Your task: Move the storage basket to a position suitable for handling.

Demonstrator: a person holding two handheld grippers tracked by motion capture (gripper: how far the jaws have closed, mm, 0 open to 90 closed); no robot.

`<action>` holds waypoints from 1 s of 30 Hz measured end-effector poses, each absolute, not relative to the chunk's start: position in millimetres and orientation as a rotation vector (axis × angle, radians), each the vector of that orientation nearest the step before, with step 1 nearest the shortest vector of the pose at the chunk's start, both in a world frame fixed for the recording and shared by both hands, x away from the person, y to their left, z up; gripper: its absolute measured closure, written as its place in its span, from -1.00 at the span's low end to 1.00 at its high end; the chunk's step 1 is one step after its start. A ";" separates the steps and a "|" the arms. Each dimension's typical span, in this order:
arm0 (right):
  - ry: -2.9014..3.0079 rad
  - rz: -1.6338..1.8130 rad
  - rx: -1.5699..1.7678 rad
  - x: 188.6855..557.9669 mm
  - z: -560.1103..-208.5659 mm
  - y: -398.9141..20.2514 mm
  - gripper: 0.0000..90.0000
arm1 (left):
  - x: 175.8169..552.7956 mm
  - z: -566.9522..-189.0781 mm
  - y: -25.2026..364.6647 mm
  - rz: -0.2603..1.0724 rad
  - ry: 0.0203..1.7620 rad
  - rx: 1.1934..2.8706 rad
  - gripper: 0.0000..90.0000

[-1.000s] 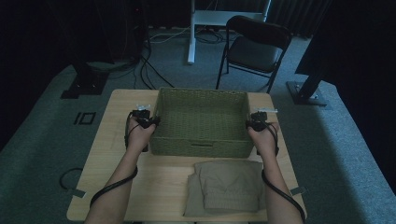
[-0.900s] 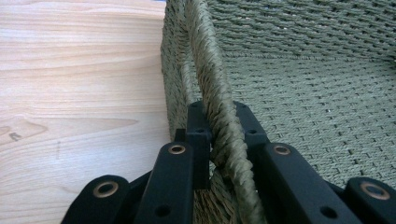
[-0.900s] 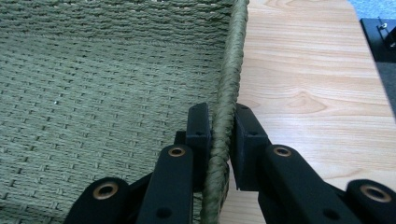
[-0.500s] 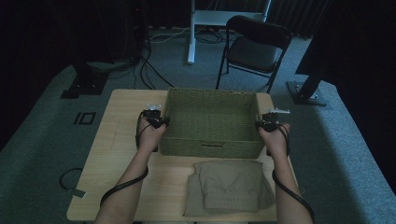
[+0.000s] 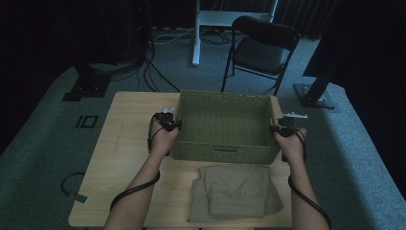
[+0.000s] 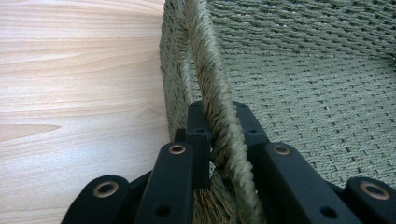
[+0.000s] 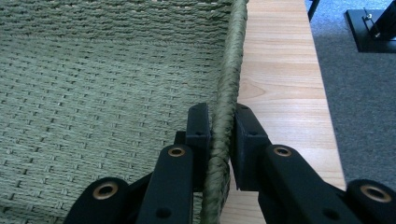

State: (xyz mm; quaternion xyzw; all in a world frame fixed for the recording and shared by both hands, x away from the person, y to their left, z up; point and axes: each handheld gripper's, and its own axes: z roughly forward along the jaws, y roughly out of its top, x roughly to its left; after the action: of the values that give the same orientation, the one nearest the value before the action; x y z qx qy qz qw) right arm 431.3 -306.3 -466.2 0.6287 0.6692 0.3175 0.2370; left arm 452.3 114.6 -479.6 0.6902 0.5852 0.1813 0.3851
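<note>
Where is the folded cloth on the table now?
In the high view, the folded cloth lies on the wooden table near its front edge, right of centre, just in front of the green woven basket, between the person's forearms.

1. From the high view we look forward and down on the wooden table (image 5: 129, 143), from above the person's side; both forearms enter at the bottom edge, and the floor with a folding chair (image 5: 261, 50) lies beyond.
2. In the left gripper view we ride the left gripper (image 6: 219, 135) and look along its jaws, very close to the woven basket (image 6: 299, 84), whose side rim runs up the middle, table to the left.
3. In the right gripper view we ride the right gripper (image 7: 219, 135), equally close, with the opposite rim centred and table to the right.
4. All three views share the basket and the tabletop.
</note>
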 end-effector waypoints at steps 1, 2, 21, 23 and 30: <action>1.835 0.868 1.726 431.4 -465.9 -307.1 0.76 | 452.2 -479.6 113.5 0.460 1.492 1.755 0.80; 1.837 0.870 1.729 431.4 -465.7 -308.2 0.76 | 452.1 -479.5 112.6 0.460 1.492 1.757 0.80; 1.819 0.883 1.753 424.7 -466.3 -321.4 0.75 | 454.3 -479.2 102.0 0.445 1.468 1.777 0.79; 1.818 0.878 1.752 424.9 -466.1 -320.9 0.75 | 454.6 -479.4 102.8 0.436 1.465 1.774 0.78; 1.802 0.967 1.687 425.4 -462.5 -322.2 0.38 | 457.0 -475.4 103.1 0.421 1.344 1.848 0.24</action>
State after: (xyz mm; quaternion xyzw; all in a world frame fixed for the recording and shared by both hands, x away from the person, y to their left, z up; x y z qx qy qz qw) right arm 425.4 -322.2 -462.5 0.6173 0.6593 0.3540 0.2429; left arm 457.0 103.1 -475.4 0.7297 0.5308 0.1661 0.3978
